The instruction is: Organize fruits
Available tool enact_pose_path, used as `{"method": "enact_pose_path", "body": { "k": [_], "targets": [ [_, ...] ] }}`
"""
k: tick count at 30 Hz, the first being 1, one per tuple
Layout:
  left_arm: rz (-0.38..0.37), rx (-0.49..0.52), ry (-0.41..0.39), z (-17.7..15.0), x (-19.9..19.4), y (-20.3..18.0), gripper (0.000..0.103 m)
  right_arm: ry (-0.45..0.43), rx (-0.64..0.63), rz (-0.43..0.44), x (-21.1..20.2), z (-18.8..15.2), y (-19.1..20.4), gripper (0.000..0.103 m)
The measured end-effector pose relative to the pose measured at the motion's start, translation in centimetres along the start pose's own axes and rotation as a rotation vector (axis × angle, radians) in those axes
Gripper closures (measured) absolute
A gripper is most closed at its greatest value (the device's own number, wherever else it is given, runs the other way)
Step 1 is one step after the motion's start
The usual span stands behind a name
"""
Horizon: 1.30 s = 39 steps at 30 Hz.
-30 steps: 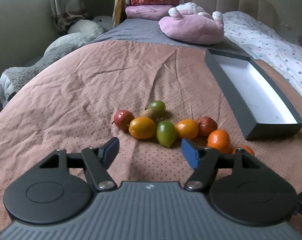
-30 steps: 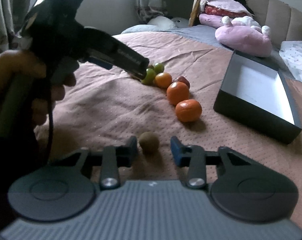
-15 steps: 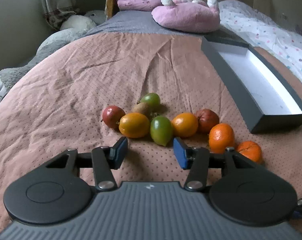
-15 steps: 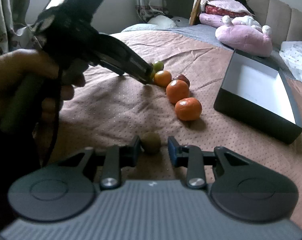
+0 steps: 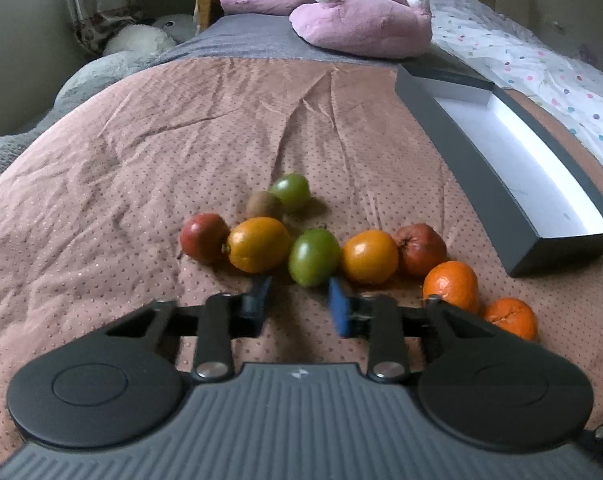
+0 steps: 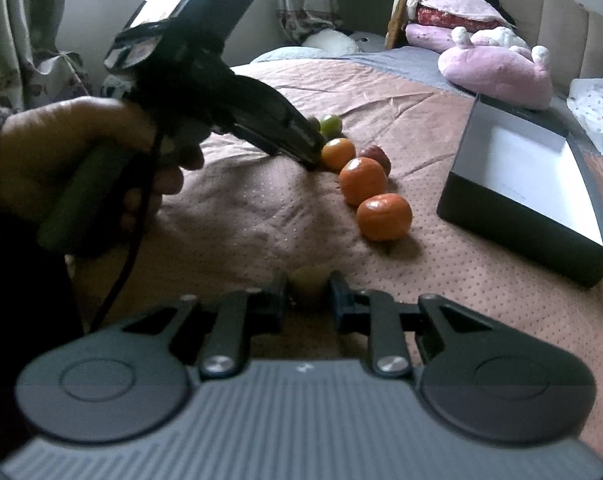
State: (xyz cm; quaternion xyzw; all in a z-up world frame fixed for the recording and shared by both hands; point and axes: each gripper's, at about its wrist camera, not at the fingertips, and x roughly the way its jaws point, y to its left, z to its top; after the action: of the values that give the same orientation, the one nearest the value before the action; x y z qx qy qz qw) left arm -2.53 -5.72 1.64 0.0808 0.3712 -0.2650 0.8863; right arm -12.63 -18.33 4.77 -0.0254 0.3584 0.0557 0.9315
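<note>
Several fruits lie in a cluster on the brown bedspread (image 5: pixel 141 168). My left gripper (image 5: pixel 299 304) is open, its tips just short of a green fruit (image 5: pixel 313 256) that sits between two yellow-orange fruits (image 5: pixel 257 244) (image 5: pixel 369 256). Red fruits (image 5: pixel 203 236) (image 5: pixel 419 248), a kiwi (image 5: pixel 263 204) and two tangerines (image 5: pixel 453 286) (image 5: pixel 511 316) lie around. My right gripper (image 6: pixel 307 294) has its jaws closed against a brown kiwi (image 6: pixel 307 282) on the bedspread. The left gripper shows in the right wrist view (image 6: pixel 313 152), held by a hand.
An open dark box with a white inside (image 5: pixel 513 152) lies to the right of the fruits, also in the right wrist view (image 6: pixel 513 204). A pink plush cushion (image 5: pixel 361 24) and pillows sit at the far end. Grey plush toys lie at the left edge.
My left gripper moved closer to the green fruit and its jaws narrowed. My right gripper's jaws closed in on the brown kiwi.
</note>
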Motion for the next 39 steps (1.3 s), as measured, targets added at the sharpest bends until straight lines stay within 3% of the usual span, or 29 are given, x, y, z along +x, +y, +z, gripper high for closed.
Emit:
{"method": "enact_pose_path", "body": {
  "k": [9, 13, 21, 32, 39],
  "targets": [
    [0.006, 0.012, -0.003, 0.0, 0.4, -0.4, 0.069, -0.011, 0.000, 0.004, -0.2, -0.2, -0.1, 0.078],
    [0.010, 0.015, -0.007, 0.0, 0.1, -0.3, 0.083, -0.023, 0.025, 0.013, -0.7, -0.1, -0.5, 0.078],
    [0.036, 0.020, -0.016, -0.4, -1.5, -0.2, 0.095, -0.062, 0.059, -0.015, -1.9, 0.1, -1.1, 0.078],
    [0.063, -0.045, -0.024, 0.7, -4.3, 0.4, 0.096, -0.138, 0.098, -0.092, -4.6, 1.6, -3.4, 0.078],
    [0.063, -0.054, -0.065, 4.3, -5.8, -2.2, 0.096, -0.184, 0.124, -0.159, -4.9, 4.0, -6.4, 0.078]
  ]
}}
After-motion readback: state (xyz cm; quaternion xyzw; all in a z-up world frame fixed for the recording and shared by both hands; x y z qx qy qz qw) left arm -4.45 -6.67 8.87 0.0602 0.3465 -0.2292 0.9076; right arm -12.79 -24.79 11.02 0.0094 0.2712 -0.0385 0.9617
